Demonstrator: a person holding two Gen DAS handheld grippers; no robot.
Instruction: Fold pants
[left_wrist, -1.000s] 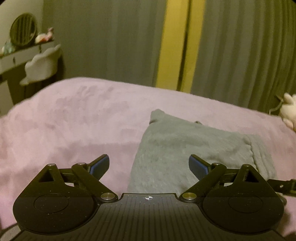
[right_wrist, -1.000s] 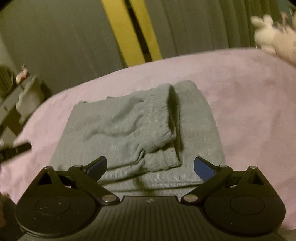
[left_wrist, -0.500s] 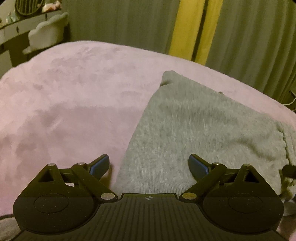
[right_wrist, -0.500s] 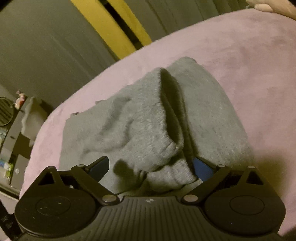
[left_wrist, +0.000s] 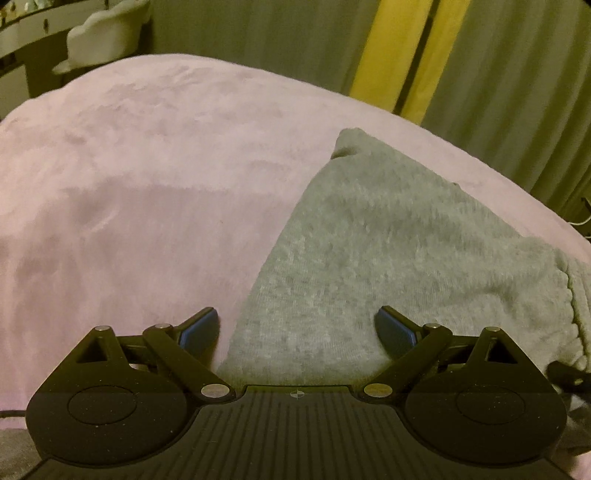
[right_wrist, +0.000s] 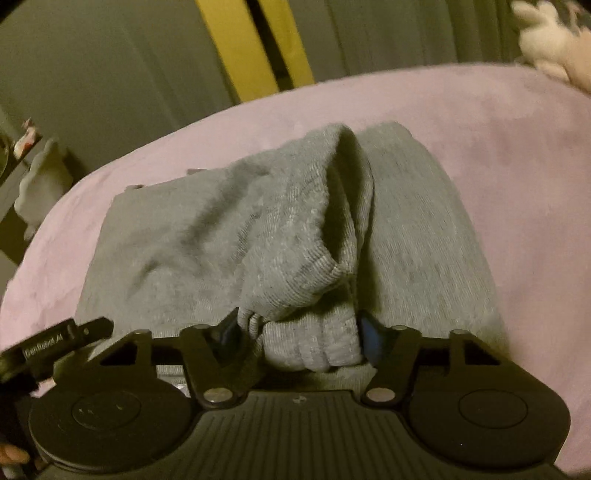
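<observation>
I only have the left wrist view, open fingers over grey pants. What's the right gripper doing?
Observer: The right gripper has closed on the ribbed cuff of the pants.
Operator: Any fabric lifted?
Observer: Yes, a bunched fold rises above the flat layer.
Operator: Anything else nearby?
Observer: A pale plush toy sits at the far right of the pink blanket.

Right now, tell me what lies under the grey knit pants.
Under the folded grey knit pants lies the pink plush blanket, visible all around them. Whatever the blanket covers cannot be seen, nor anything between the folds.
</observation>
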